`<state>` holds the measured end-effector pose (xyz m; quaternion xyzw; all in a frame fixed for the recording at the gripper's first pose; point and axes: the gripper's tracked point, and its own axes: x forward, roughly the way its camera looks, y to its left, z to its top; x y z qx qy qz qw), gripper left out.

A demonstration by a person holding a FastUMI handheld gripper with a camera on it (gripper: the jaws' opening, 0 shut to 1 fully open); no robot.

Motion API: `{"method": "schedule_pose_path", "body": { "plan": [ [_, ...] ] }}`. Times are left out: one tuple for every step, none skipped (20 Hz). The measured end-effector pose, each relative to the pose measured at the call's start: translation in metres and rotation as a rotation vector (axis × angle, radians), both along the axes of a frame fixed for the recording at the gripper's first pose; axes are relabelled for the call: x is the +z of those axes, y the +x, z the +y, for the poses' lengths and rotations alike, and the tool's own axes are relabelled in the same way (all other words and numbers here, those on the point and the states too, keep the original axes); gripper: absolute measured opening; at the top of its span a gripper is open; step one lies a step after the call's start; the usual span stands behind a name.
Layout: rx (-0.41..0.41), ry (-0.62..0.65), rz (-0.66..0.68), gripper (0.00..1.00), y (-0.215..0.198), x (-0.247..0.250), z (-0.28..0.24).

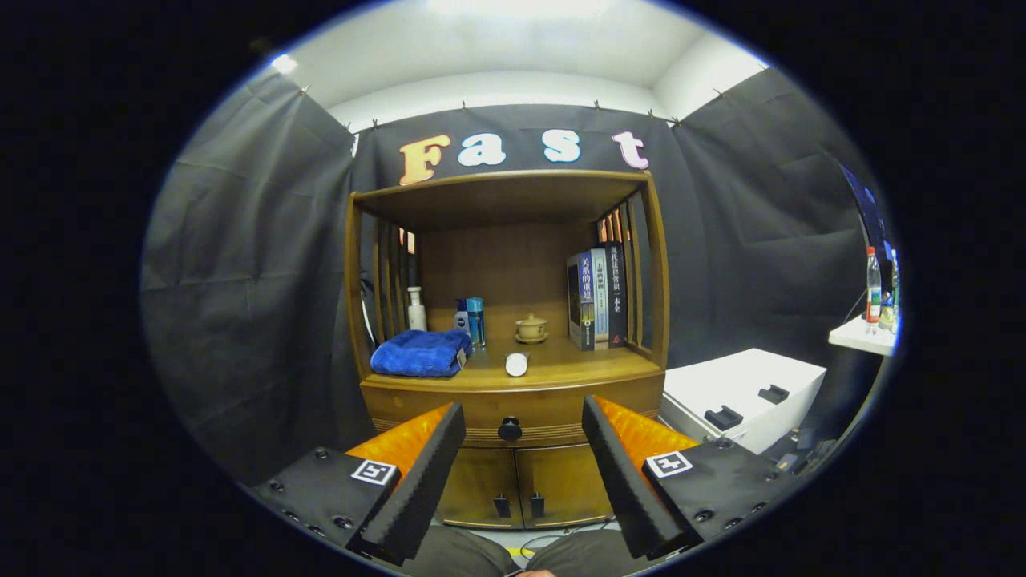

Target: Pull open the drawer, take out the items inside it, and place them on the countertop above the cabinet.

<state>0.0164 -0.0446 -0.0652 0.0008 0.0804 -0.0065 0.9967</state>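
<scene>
Straight ahead of your gripper, between its two spread fingers and well beyond their tips, sat the round dark knob at the middle of the drawer front. You held the fingers wide apart with nothing in them, the gap framing the knob almost evenly, so the line to it ran dead forward along the fingers. The drawer lay flush under the front edge of the countertop, shut, with its long axis running side to side across your approach; what it held you could not see. On the countertop, near the front edge just above the knob, lay a small white cylinder; a folded blue towel lay toward the left front corner. A shut drawer with things above fitted either an unemptied drawer or one emptied and pushed back.
</scene>
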Motion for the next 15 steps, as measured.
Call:
{"method": "schedule_pose_path", "body": {
  "plan": [
    [0.004, -0.006, -0.013, 0.97, -0.007, 0.005, 0.002],
    [0.011, -0.006, -0.022, 0.97, -0.014, 0.008, 0.004],
    [0.016, -0.002, -0.028, 0.97, -0.019, 0.01, 0.006],
    [0.02, 0.002, -0.037, 0.97, -0.022, 0.013, 0.007],
    [0.023, 0.001, -0.045, 0.97, -0.023, 0.015, 0.007],
    [0.023, 0.0, -0.047, 0.97, -0.023, 0.015, 0.006],
    [0.022, 0.003, -0.048, 0.97, -0.023, 0.015, 0.005],
    [0.019, 0.007, -0.05, 0.97, -0.023, 0.015, 0.005],
    [0.018, 0.01, -0.053, 0.97, -0.022, 0.015, 0.006],
    [0.016, 0.014, -0.056, 0.97, -0.022, 0.015, 0.006],
    [0.015, 0.02, -0.056, 0.97, -0.022, 0.014, 0.006],
    [0.014, 0.026, -0.054, 0.97, -0.021, 0.013, 0.006],
    [0.013, 0.029, -0.051, 0.97, -0.02, 0.012, 0.006],
    [0.013, 0.027, -0.047, 0.97, -0.02, 0.011, 0.006],
    [0.012, 0.025, -0.043, 0.97, -0.02, 0.01, 0.005]
  ]
}}
